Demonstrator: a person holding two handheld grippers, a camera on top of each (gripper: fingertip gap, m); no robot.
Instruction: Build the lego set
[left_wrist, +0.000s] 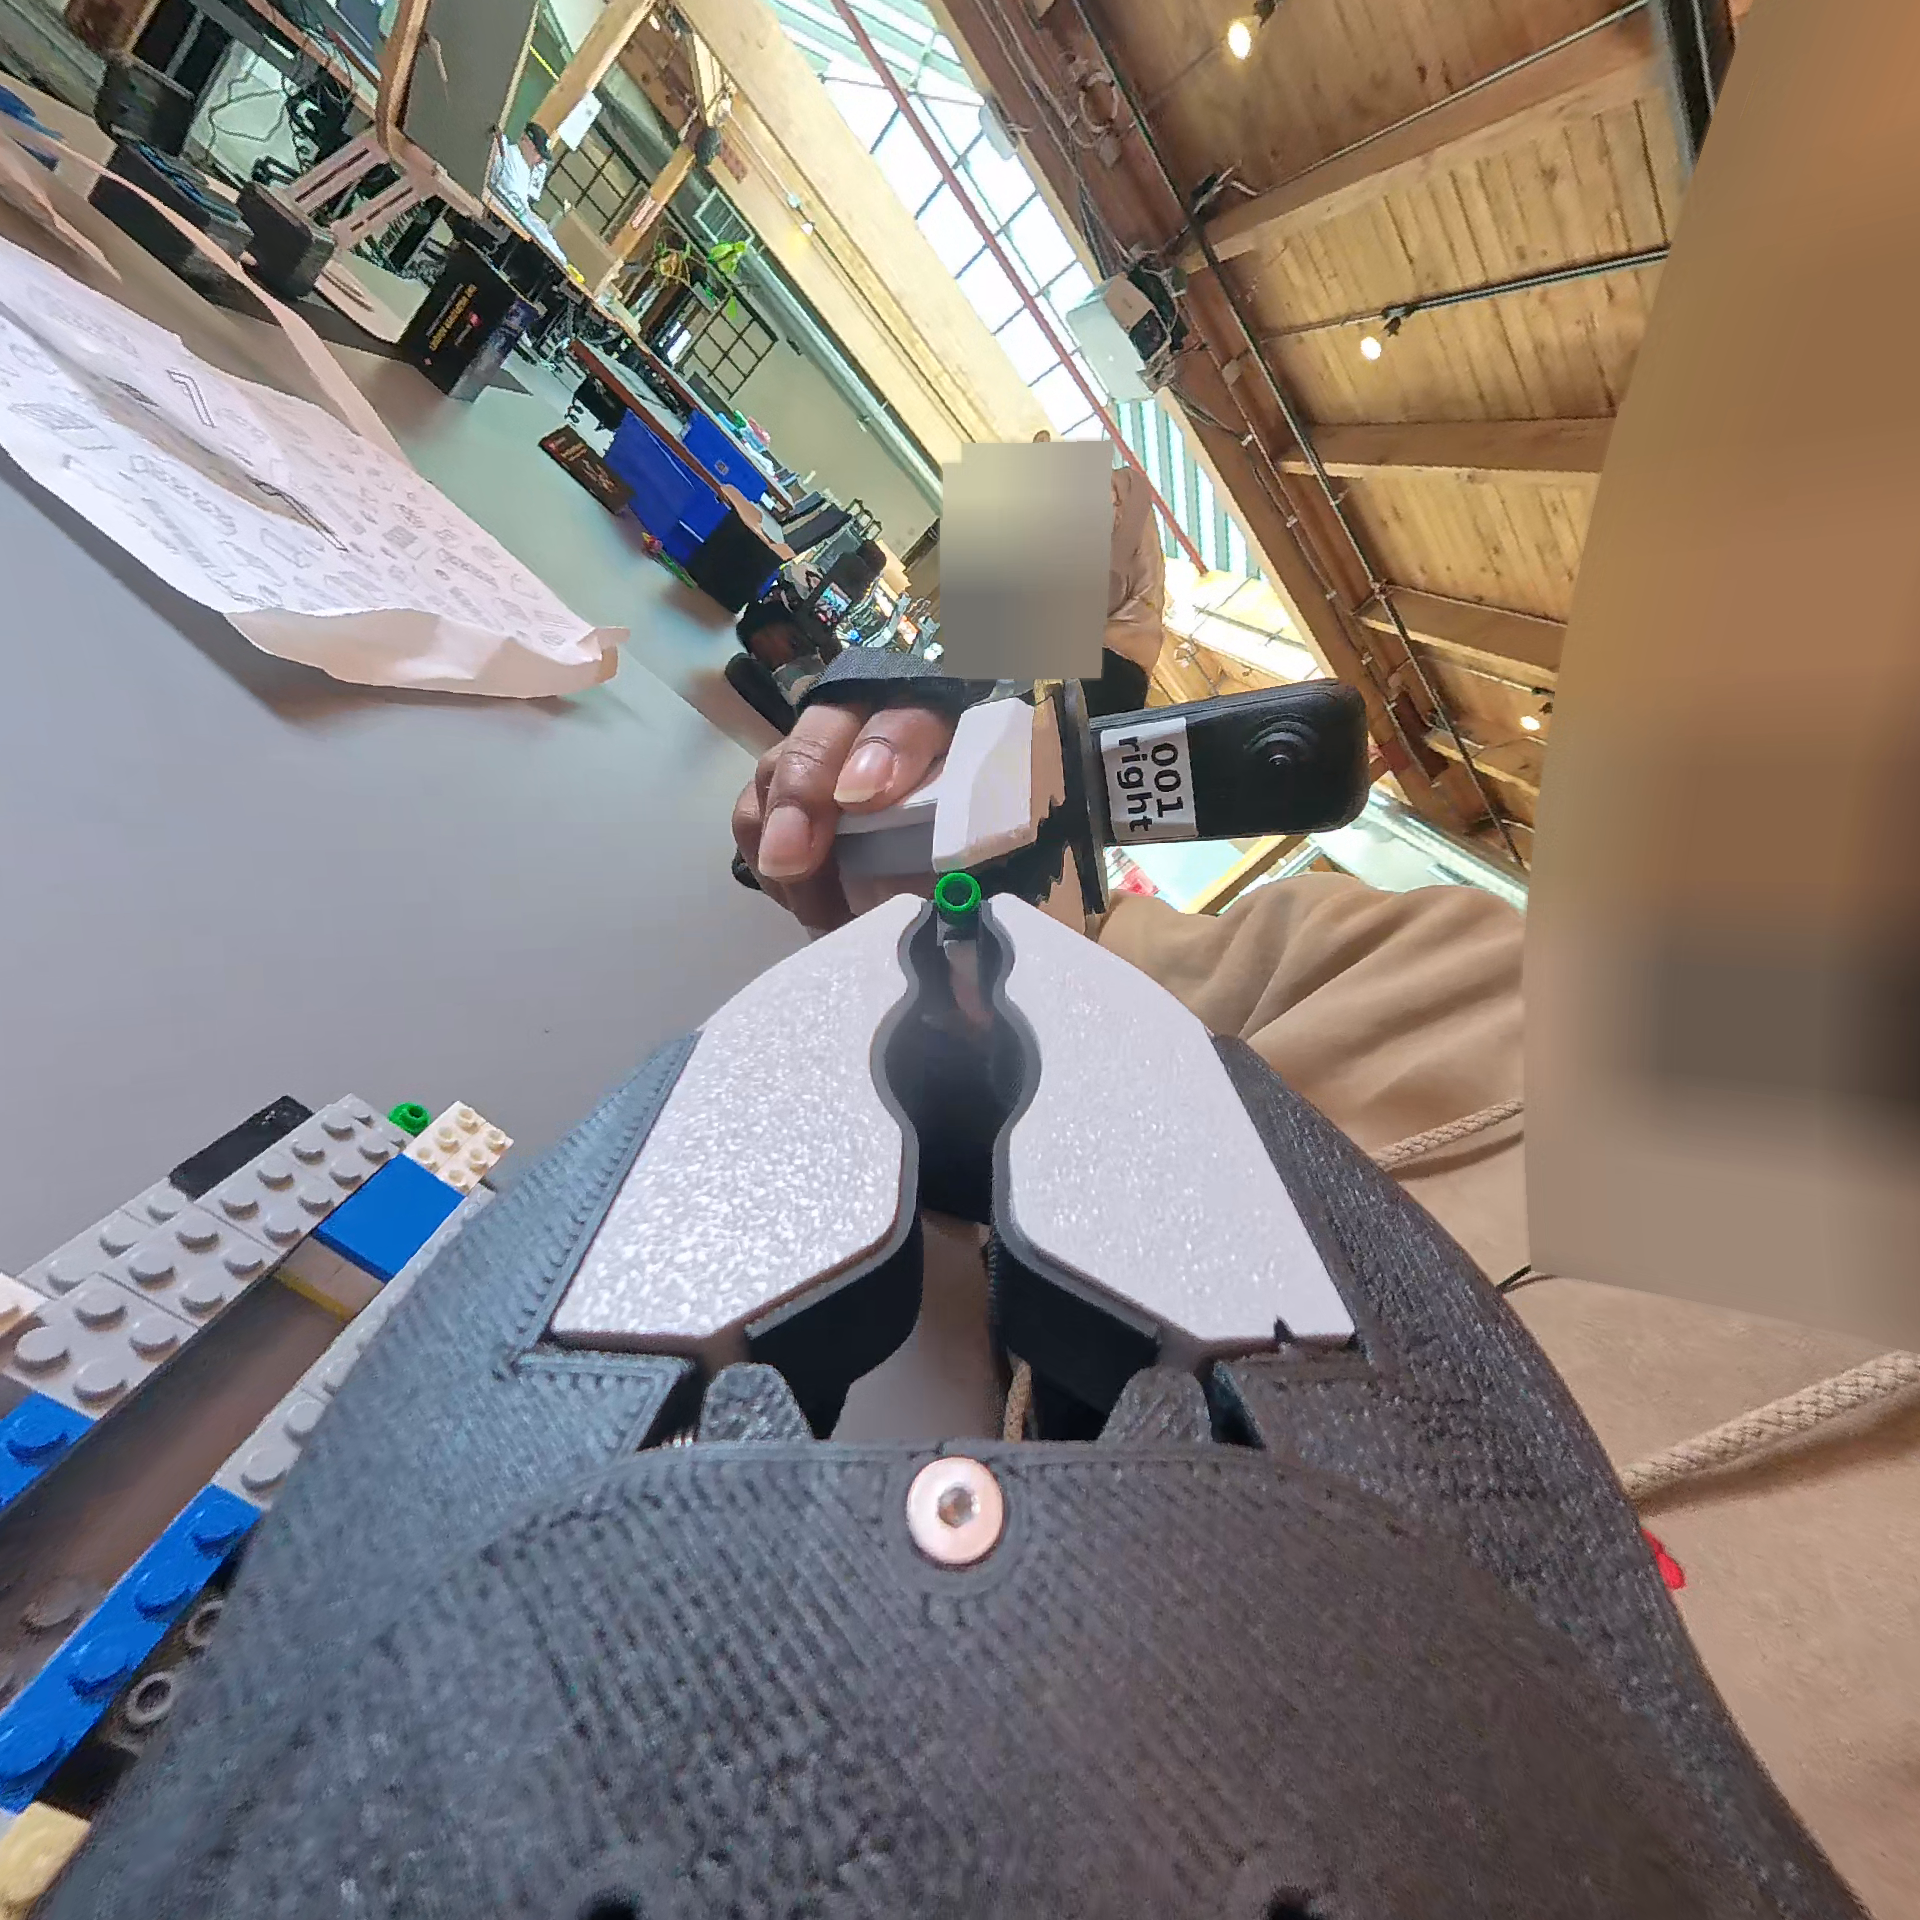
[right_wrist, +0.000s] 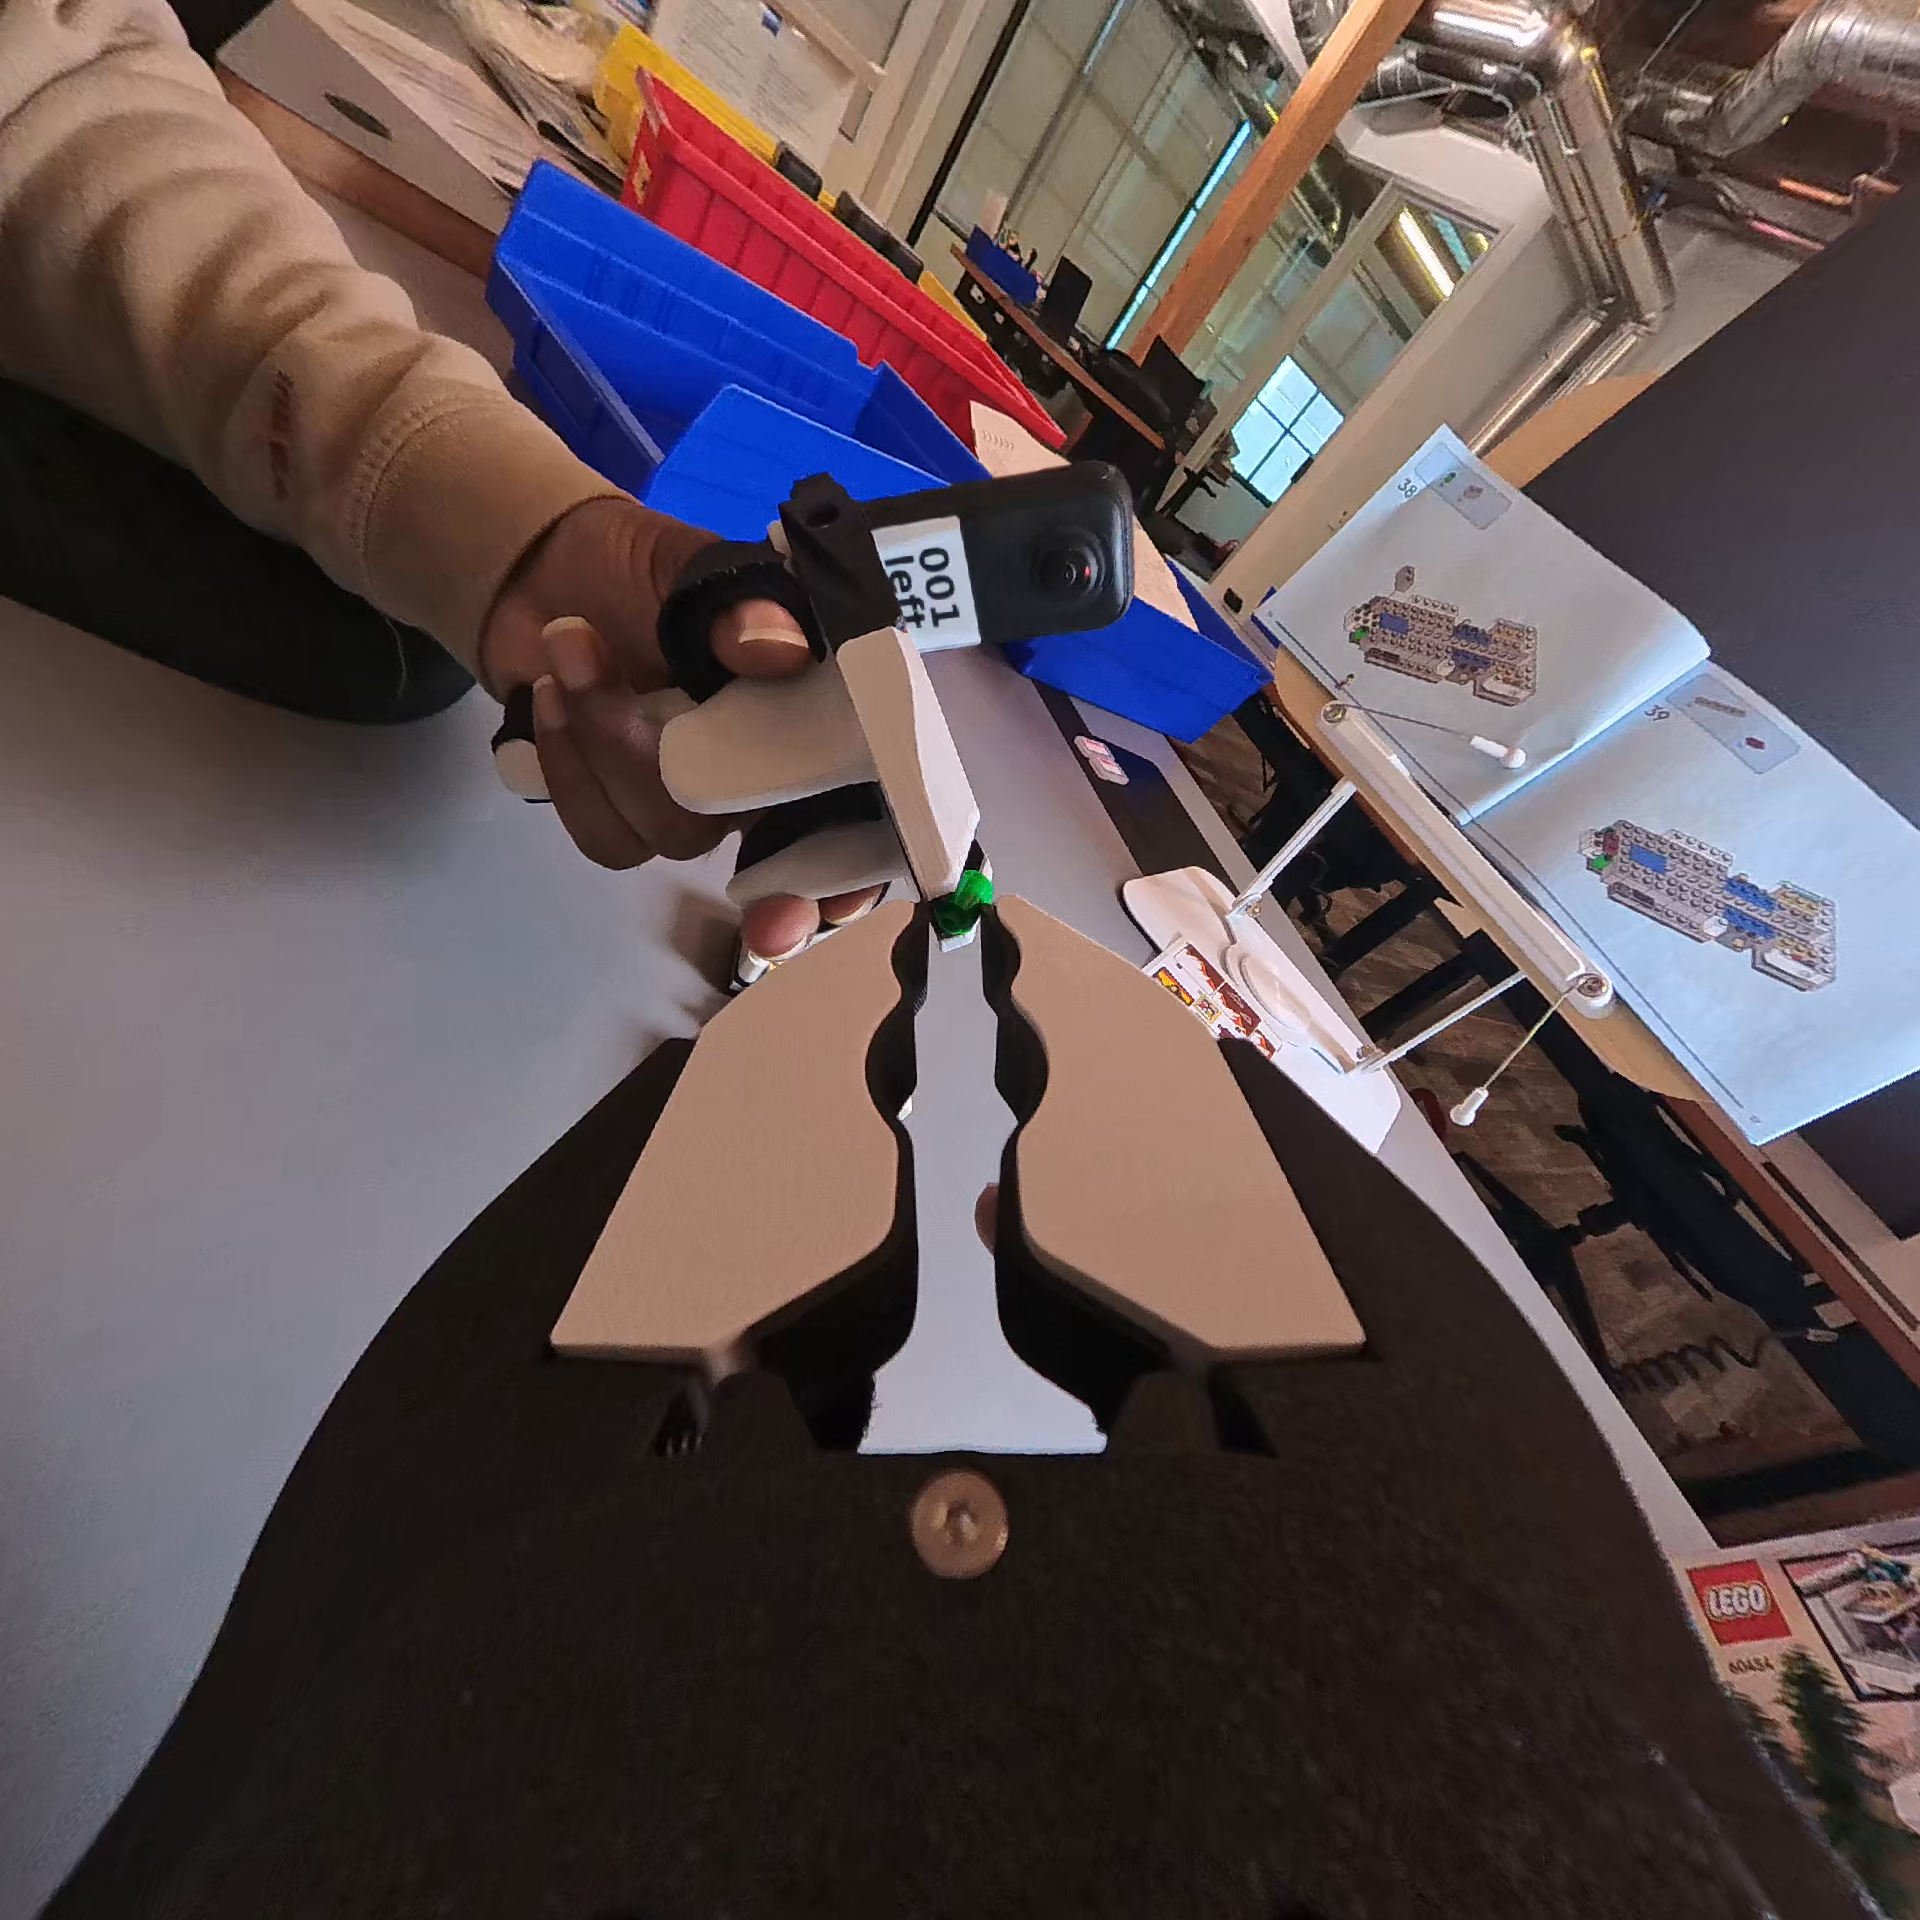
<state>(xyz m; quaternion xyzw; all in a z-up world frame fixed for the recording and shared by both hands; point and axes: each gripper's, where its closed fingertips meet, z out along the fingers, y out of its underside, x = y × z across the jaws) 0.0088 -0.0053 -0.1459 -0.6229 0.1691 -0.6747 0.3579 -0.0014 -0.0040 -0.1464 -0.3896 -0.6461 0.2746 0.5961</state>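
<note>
Above grey bench (right_wrist: 208, 1039), both tools meet tip to tip: left tool (left_wrist: 957, 914) clenched on small green stud piece (left_wrist: 957, 894); right tool (right_wrist: 956, 925) pinches same piece, apparently steadying it mid-air.

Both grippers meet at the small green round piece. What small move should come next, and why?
Probably ease the left gripper open. Both grippers appear closed on the green piece, the right gripper from the opposite side, so one must release before it can travel.
</note>
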